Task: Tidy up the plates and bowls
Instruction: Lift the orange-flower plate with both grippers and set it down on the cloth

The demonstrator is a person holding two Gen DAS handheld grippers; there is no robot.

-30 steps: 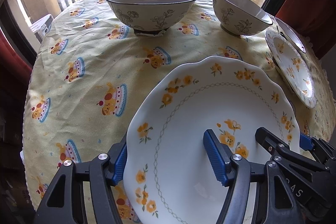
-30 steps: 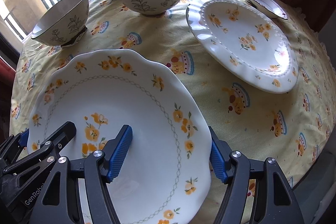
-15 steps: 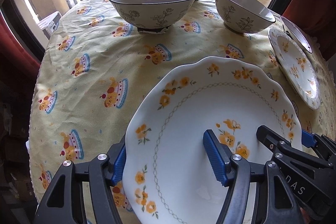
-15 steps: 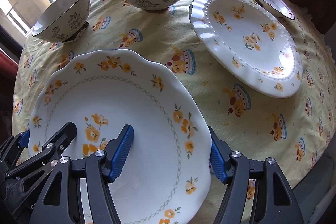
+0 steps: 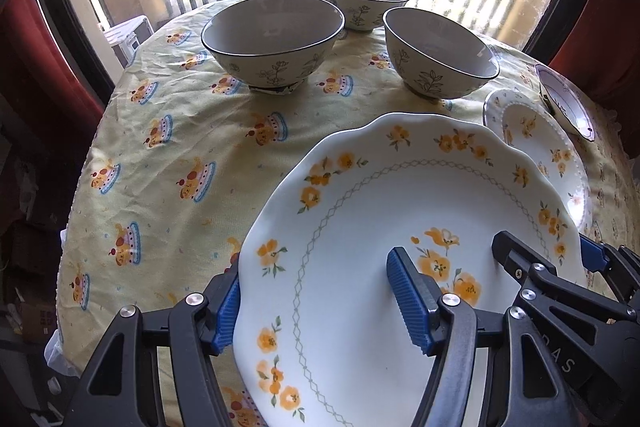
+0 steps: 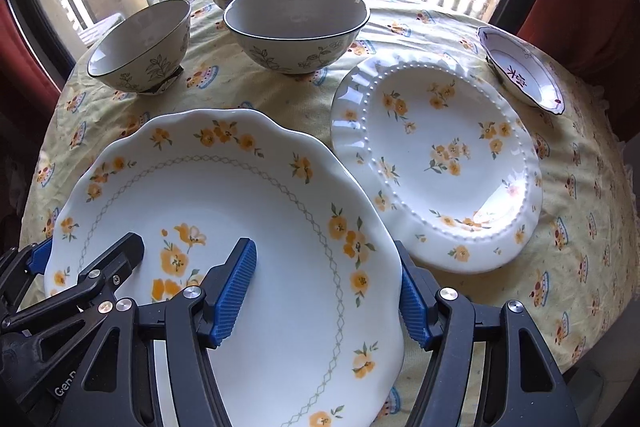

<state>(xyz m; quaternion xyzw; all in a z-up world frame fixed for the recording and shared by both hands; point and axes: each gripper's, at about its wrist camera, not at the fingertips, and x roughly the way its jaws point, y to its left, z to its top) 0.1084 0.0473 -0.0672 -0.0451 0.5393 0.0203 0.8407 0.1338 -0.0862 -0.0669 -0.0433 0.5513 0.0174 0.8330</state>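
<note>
Left wrist view: both tools, left [image 5: 320, 301] and right [image 6: 326, 293], clamped on opposite rims of scalloped floral plate [image 5: 380, 227], beside beaded plate [image 6: 436, 163].

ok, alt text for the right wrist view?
Both claws, right and left, grip a scalloped yellow-flower plate above the tablecloth. Beyond: beaded floral plate, three bowls, small dish.
</note>
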